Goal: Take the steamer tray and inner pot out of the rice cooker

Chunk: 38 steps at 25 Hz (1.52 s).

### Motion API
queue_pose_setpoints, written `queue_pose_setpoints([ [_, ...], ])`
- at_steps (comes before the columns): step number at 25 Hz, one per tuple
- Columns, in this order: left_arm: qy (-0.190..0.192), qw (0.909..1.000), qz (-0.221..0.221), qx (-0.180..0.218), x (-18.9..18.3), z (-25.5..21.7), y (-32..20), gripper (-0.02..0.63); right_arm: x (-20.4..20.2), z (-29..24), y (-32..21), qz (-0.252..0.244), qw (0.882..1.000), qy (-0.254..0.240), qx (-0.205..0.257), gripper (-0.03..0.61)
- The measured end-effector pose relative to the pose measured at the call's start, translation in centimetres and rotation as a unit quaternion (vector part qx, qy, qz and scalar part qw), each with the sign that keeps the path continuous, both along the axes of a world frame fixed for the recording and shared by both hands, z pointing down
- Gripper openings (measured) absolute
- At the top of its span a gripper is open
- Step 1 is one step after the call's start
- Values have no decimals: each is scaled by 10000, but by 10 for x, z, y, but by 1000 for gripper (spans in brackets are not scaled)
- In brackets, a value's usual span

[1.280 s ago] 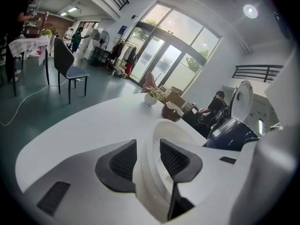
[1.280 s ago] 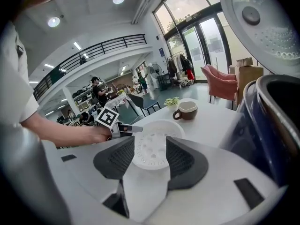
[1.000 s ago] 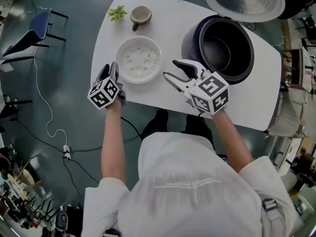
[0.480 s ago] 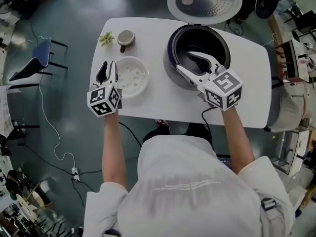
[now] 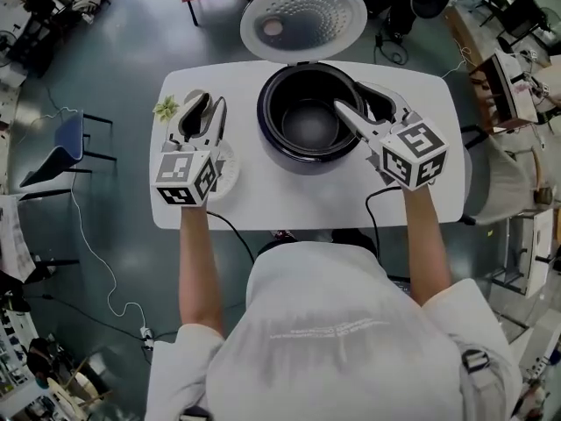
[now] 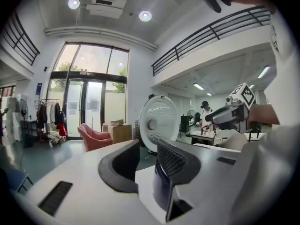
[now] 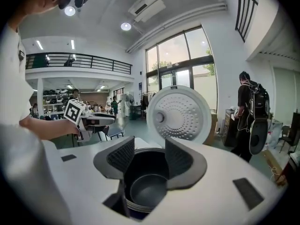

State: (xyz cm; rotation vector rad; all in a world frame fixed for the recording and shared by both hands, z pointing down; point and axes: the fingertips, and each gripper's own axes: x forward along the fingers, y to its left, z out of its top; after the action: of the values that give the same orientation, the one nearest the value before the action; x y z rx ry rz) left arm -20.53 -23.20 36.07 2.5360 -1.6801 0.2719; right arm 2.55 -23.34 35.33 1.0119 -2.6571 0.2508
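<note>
While both grippers are held above the white table (image 5: 289, 202), the head view shows the rice cooker (image 5: 273, 147) at mid-table, its lid (image 5: 302, 20) swung open on the far side. The inner pot (image 5: 307, 123) sits inside the cooker. The steamer tray (image 5: 230, 169) lies on the table just left of the cooker, largely covered by the left gripper (image 5: 203, 105) held over it. A small green plant (image 5: 165, 108) stands near the table's far left corner. Over the cooker's right rim is the right gripper (image 5: 352, 96), its jaws pointing away from the person.

Left gripper view: the jaws stand partway apart, having just been closing, with nothing between them. Beyond the gap are the open lid and the cooker's dark wall.

Right gripper view: the jaws are spread wide and grip nothing. Through the gap the view runs down into the cooker, where the inner pot is seated. Whether either jaw touches the rim cannot be determined.
</note>
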Motion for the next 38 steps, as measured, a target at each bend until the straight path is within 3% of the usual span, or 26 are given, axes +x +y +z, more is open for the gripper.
queue_pose_setpoints([
  [9,-131,9988,476,-55,77,-16,-25,130,66,-7,-19,332,9994,0,12,219],
  [19,-470,9973,521,-193,109,-13,-29,130,88,0,-30,266,9996,-124,-45,218],
  [28,-249,9873,478,-1493,106,49,-24,130,72,38,-37,-127,9982,116,-567,218],
  [34,-247,9737,464,-2218,103,99,-15,130,63,91,-36,-170,9890,381,-1418,218],
  [38,-365,9701,230,-2389,93,118,-16,130,63,113,-38,-130,9826,466,-1794,218],
])
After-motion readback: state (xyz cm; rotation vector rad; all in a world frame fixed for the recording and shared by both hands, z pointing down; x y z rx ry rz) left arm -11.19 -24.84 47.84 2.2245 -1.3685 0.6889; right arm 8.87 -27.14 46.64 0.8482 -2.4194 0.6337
